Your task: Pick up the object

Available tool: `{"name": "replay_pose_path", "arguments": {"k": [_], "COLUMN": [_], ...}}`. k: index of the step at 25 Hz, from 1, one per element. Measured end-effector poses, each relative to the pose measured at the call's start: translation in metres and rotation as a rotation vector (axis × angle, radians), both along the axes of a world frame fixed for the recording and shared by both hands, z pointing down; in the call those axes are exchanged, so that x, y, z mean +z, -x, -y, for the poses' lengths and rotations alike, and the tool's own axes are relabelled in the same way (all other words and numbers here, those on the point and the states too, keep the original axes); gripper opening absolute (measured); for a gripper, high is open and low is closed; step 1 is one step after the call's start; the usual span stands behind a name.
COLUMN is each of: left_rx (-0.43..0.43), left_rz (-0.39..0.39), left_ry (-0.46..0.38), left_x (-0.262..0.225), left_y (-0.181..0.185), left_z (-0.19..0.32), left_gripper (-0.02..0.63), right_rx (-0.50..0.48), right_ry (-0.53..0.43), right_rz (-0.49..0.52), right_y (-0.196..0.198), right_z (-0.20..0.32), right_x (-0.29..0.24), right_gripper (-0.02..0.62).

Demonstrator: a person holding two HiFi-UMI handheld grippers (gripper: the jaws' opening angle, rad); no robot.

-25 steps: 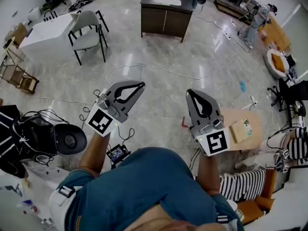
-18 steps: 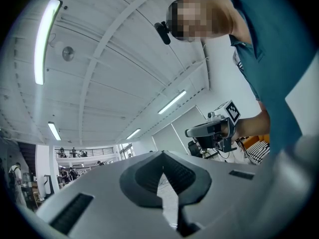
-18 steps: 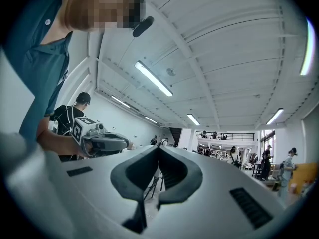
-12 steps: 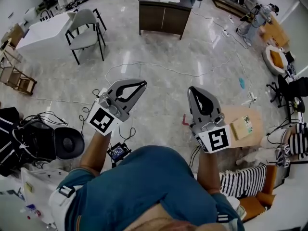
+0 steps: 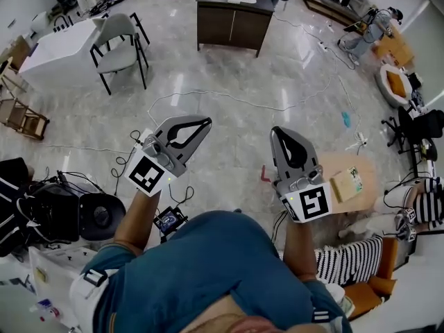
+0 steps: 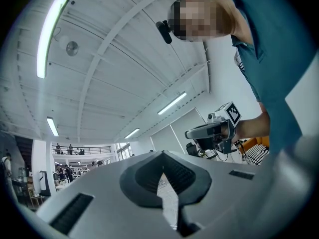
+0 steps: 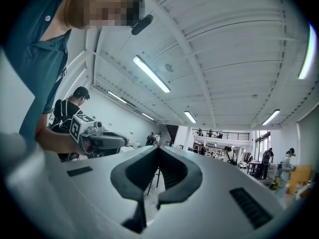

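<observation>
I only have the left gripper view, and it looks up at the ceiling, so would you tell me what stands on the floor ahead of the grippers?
Observer: A dark cabinet stands straight ahead on the shiny floor.
Operator: Is anything lying nearer the right gripper?
Observer: A small red thing lies on the floor, just left of the right gripper in the head view.
Operator: Does the right gripper hold anything?
Observer: No; the right gripper view shows its jaws together with nothing between them.
</observation>
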State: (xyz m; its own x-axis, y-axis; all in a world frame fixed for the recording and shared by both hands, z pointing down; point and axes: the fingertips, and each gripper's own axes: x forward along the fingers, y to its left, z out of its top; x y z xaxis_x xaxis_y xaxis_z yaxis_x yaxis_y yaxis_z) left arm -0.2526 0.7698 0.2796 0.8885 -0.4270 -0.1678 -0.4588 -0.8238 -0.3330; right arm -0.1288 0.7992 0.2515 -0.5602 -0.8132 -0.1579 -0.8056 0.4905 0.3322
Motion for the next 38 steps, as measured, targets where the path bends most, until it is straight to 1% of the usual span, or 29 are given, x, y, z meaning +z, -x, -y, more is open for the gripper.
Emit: {"name": "replay_pose_path", "arguments": {"k": [2, 6, 8, 12, 17, 22, 23, 27, 30, 34, 38], "left_rx": [-0.012, -0.021, -0.034, -0.052, -0.069, -0.093, -0.094, -0.091, -0.090, -0.069, -0.047], "left_rz": [0.017, 0.021, 0.036, 0.027, 0.047, 0.059, 0.060, 0.075, 0.068, 0.053, 0.044], "left_ry": [0.008, -0.011, -0.009, -0.001, -0.012, -0.010, -0.008, 0.005, 0.010, 0.014, 0.007], "left_x": [0.002, -0.006, -0.006, -0.013, -0.011, -0.004, -0.004, 0.001, 0.004, 0.008, 0.002], "left_y": [-0.007, -0.026, -0.038, -0.066, -0.093, -0.136, -0.137, -0.125, -0.126, -0.127, -0.114], "left_z": [0.006, 0.018, 0.026, 0.040, 0.046, 0.061, 0.063, 0.068, 0.077, 0.096, 0.122], "left_gripper": [0.005, 0.005, 0.005, 0.005, 0.005, 0.005, 0.005, 0.005, 0.005, 0.005, 0.005], "right_rx": [-0.007, -0.021, -0.034, -0.053, -0.070, -0.097, -0.099, -0.095, -0.091, -0.075, -0.050], "right_ry": [0.000, -0.005, -0.003, -0.009, -0.019, -0.012, -0.010, 0.007, 0.012, 0.016, 0.014], "right_rz": [0.007, 0.015, 0.021, 0.023, 0.044, 0.062, 0.065, 0.074, 0.071, 0.064, 0.053], "right_y": [-0.008, -0.028, -0.039, -0.067, -0.095, -0.137, -0.138, -0.126, -0.126, -0.125, -0.113], "right_z": [0.006, 0.023, 0.032, 0.047, 0.057, 0.073, 0.074, 0.081, 0.089, 0.105, 0.127], "right_x": [0.000, -0.005, -0.006, -0.011, -0.009, 0.000, 0.001, 0.006, 0.011, 0.014, 0.010], "right_gripper": [0.014, 0.014, 0.014, 0.014, 0.014, 0.014, 0.014, 0.014, 0.014, 0.014, 0.014]}}
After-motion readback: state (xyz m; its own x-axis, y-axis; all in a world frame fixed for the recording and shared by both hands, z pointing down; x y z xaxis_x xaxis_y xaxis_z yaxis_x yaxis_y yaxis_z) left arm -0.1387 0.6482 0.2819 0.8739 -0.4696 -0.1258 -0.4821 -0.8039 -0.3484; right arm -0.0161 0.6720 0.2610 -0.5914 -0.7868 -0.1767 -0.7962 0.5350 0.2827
